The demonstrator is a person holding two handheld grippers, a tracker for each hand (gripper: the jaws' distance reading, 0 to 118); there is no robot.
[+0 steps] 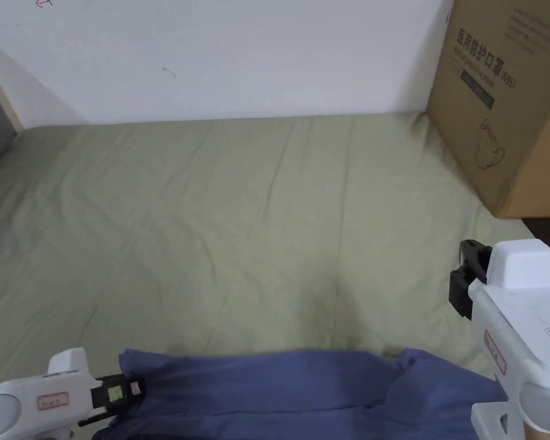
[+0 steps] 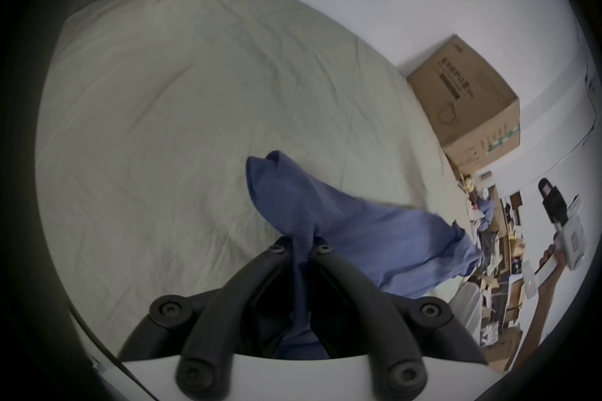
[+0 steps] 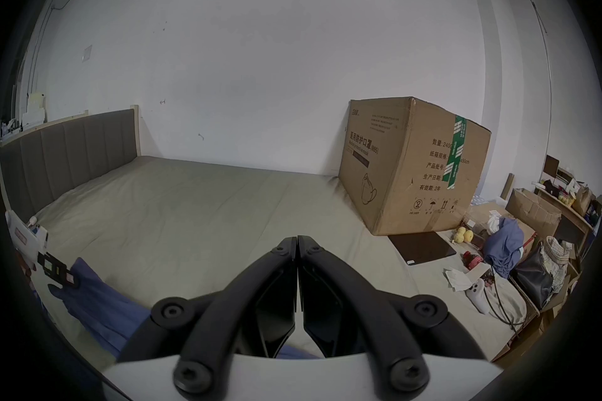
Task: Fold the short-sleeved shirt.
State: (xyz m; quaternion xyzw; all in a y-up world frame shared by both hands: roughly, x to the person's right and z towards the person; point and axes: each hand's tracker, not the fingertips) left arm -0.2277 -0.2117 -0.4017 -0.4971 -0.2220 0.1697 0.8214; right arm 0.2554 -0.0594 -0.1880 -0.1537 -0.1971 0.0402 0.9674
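A blue short-sleeved shirt [image 1: 279, 387] lies bunched along the near edge of the bed. In the left gripper view my left gripper [image 2: 301, 245] is shut on a fold of the shirt [image 2: 342, 222], cloth pinched between both jaws and trailing off to the right. In the head view the left gripper [image 1: 132, 391] sits at the shirt's left end. My right gripper [image 3: 297, 240] has its jaws pressed together with nothing between them, and it hovers above the bed. In the head view the right gripper [image 1: 466, 275] is at the right, apart from the shirt.
A pale green sheet [image 1: 239, 229] covers the bed, with a white wall behind. A large cardboard box [image 1: 509, 103] stands at the bed's far right corner. A dark flat pad [image 3: 422, 247] lies beside the box. A grey headboard [image 3: 65, 154] is on the left. Clutter [image 3: 521, 245] fills the room's right side.
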